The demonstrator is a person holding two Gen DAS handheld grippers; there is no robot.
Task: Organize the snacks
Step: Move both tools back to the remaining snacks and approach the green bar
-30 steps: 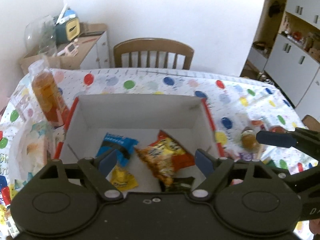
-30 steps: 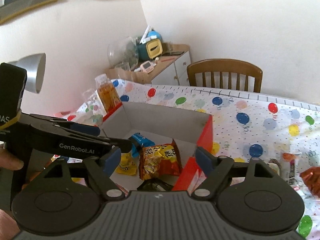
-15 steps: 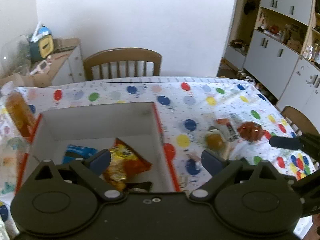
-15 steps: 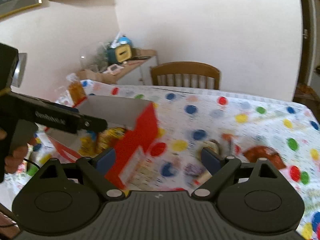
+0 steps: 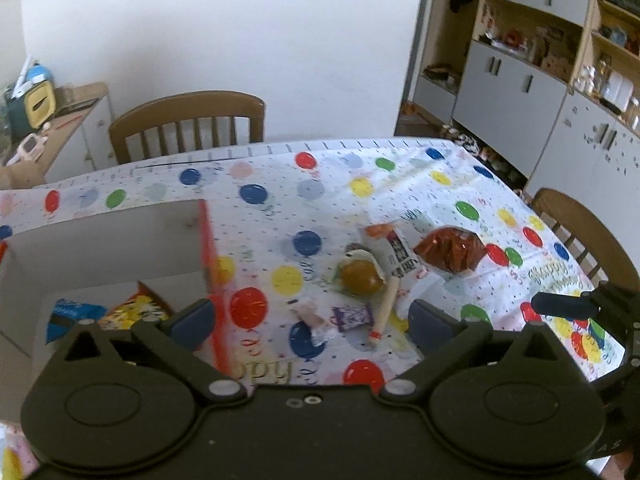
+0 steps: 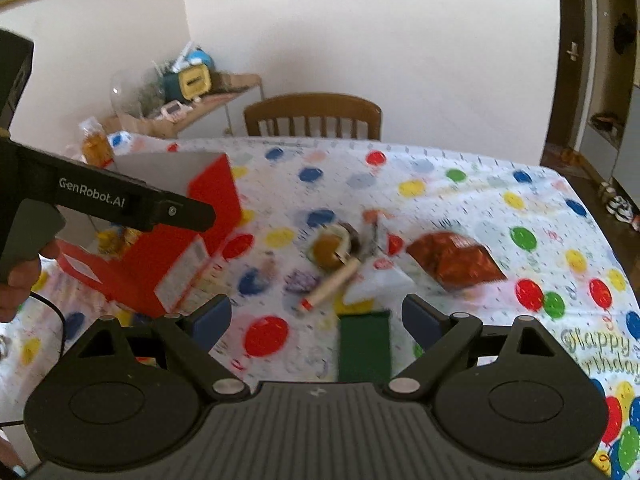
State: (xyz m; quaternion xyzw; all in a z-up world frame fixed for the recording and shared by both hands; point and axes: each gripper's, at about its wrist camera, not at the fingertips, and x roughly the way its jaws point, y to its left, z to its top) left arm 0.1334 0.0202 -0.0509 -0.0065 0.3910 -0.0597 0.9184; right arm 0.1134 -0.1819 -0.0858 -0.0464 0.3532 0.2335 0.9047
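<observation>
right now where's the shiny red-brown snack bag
The red-brown snack bag lies on the balloon tablecloth, right of the round brown snack and well right of the red box; in the right wrist view it sits centre-right.

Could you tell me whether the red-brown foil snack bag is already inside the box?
No, the red-brown foil snack bag lies on the balloon tablecloth, apart from the box.

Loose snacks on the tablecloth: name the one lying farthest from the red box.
The shiny red-brown foil bag, at the right end of the scattered group; the round brown snack and stick lie nearer the box.
</observation>
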